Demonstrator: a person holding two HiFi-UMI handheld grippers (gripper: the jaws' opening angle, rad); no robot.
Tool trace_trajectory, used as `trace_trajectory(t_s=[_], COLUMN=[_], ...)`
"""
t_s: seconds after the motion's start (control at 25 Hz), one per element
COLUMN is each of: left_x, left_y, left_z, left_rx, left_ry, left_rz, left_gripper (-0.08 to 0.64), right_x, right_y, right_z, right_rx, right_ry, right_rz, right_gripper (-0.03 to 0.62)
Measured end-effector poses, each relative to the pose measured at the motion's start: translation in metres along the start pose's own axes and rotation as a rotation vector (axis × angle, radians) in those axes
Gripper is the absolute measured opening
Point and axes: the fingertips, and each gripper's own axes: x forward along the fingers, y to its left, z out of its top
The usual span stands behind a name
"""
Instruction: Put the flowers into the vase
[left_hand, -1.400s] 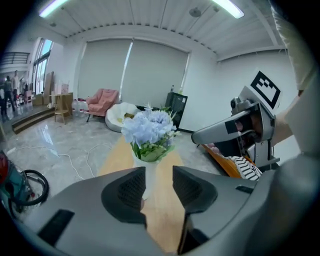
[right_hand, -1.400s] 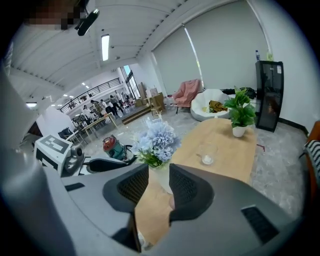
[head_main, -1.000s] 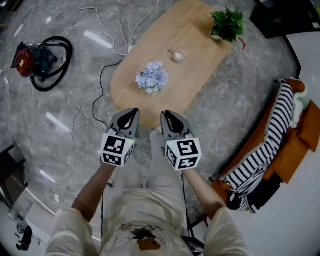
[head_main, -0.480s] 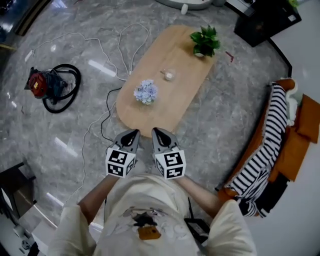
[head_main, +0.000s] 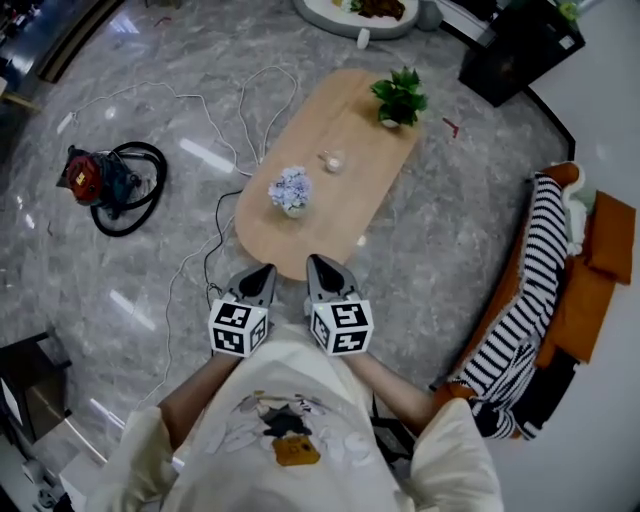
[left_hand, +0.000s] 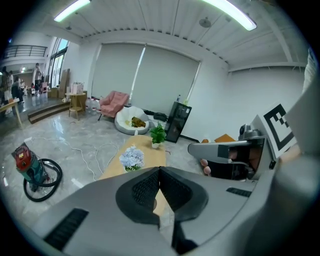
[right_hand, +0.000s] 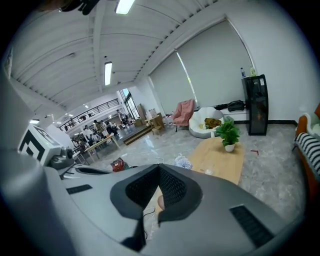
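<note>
- Head view: the person holds both grippers close in front of their body, side by side, near the end of the wooden table (head_main: 352, 205)
- The left gripper (head_main: 266, 270) has its jaws pressed together and holds nothing
- The right gripper (head_main: 316, 262) has its jaws pressed together too, and it is empty
- The pale blue flowers (head_main: 290, 187) stand up on the table, well apart from both grippers; they seem to sit in a small pale vase (head_main: 295, 210), which is too small to see well
- A small glass thing (head_main: 333, 161) lies further along the table, and a green plant (head_main: 400, 94) stands at the far end
- A red vacuum cleaner (head_main: 88, 178) with a black hose lies on the grey floor, and a white cable (head_main: 190, 262) runs nearby
- A striped cloth (head_main: 528, 285) hangs over an orange seat
- Left gripper view: the two dark pads meet, with nothing between them; the flowers show on the table just above the jaws, and the other gripper is at the right
- Right gripper view: the pads touch here as well, and the flowers sit far off on the table edge
</note>
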Motion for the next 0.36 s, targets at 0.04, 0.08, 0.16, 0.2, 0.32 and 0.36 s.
trace_trajectory(t_s=[0.04, 0.08, 0.16, 0.2, 0.32, 0.36], left_x=[-0.003, -0.006, -0.01, -0.011, -0.01, -0.009], left_y=[-0.004, -0.007, -0.009, -0.008, -0.004, -0.003], left_z=[0.001, 0.004, 0.009, 0.013, 0.026, 0.03], left_rx=[-0.004, -0.005, -0.006, -0.007, -0.007, -0.006], left_ry=[-0.007, -0.015, -0.032, -0.041, -0.063, -0.07], left_rz=[-0.003, -0.005, -0.003, 0.0, 0.003, 0.003], left_gripper=[0.008, 0.008, 0.008, 0.008, 0.008, 0.008], right_x=[-0.003, -0.005, -0.01, -0.011, -0.013, -0.013], right_y=[-0.002, -0.002, 0.0, 0.001, 0.004, 0.005], right_z=[0.0, 0.001, 0.003, 0.004, 0.009, 0.011], right_rx=[0.004, 0.008, 0.01, 0.009, 0.016, 0.02], right_ry=[-0.004, -0.008, -0.015, -0.018, -0.031, -0.036], right_rz=[-0.01, -0.016, -0.019, -0.019, -0.021, -0.023], right_gripper=[0.005, 0.005, 0.005, 0.005, 0.005, 0.005])
